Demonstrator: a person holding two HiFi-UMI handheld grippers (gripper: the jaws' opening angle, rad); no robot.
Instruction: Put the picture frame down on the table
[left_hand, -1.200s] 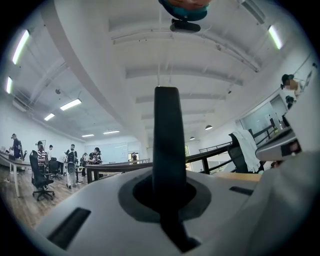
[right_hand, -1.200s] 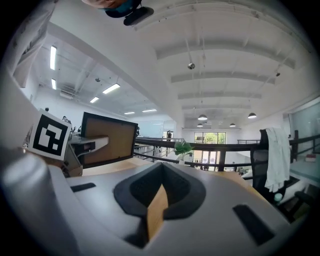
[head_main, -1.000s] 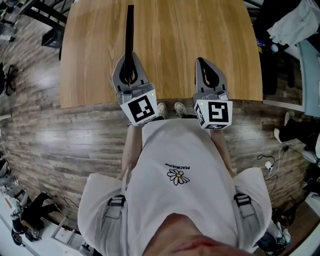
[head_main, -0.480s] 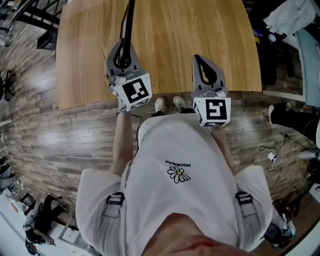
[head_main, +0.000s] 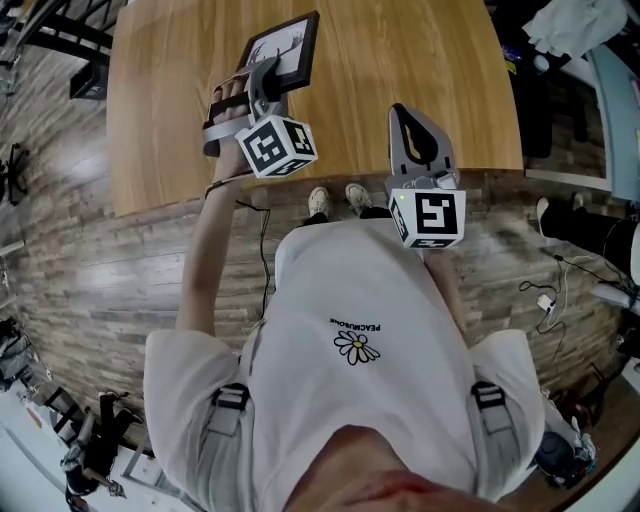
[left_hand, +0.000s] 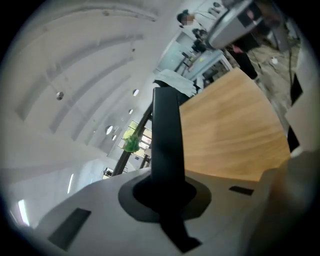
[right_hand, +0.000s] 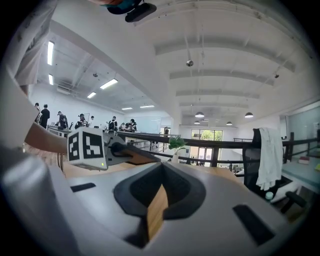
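Black picture frame (head_main: 283, 52): clamped by its near edge in the left tongs, tipped so the pale picture faces up towards the head camera, over the near-left part of the table

Same frame in the left gripper view: just a dark bar seen edge-on, sticking out from between the jaws with the tabletop beyond it

Left gripper (head_main: 266, 80): squeezed tight on the frame, pads pinching both faces, a hand (head_main: 225, 112) wrapped round its handle

Contact with the wood: honestly can't tell from any view whether the frame's far edge touches the top or floats just above it

Right gripper (head_main: 402, 115): jaws pulled together to a thin slit with nothing in them, only a strip of wood showing through in its own view; parked at the near edge of the table, apart from the frame

Table (head_main: 420, 60): light wood top, and the frame is the only thing I can see over it

Done so far: frame is in the grip, over the table and leaning towards flat, I'd say

Left to do: looks like the last bit, bring it down until it lies on the wood, then let the jaws go and back off

Watch out: it's only held by one edge, so my guess is the free end could swing or slap down if it's let go early
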